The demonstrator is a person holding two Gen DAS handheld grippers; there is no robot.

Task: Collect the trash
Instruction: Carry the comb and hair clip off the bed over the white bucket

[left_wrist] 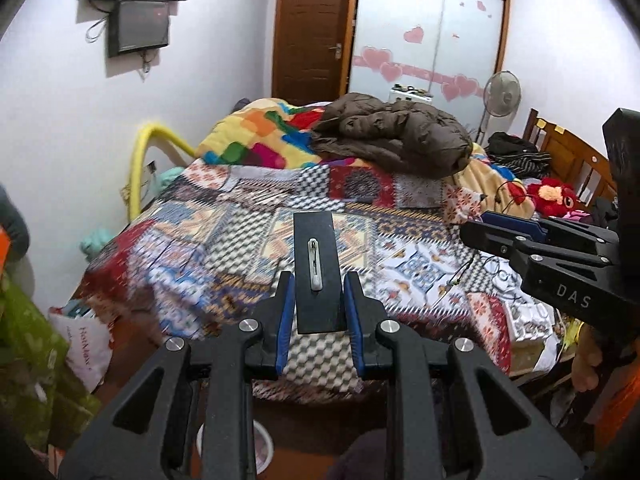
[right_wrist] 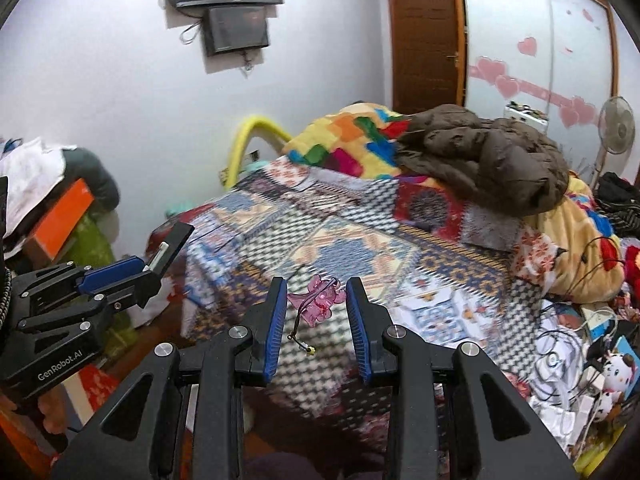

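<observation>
Above bed [left_wrist: 240,240]: left tool [left_wrist: 318,312] gripping black card [left_wrist: 318,272].

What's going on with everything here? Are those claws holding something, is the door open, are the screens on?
Left gripper: shut on a black plate.
Right gripper: shut on a pink charm, cord dangling.
Door: closed.
Wardrobe: doors shut.
Screens: dark.
Fan: too blurred to tell if spinning.
Brown jacket: crumpled on the bed.
</observation>
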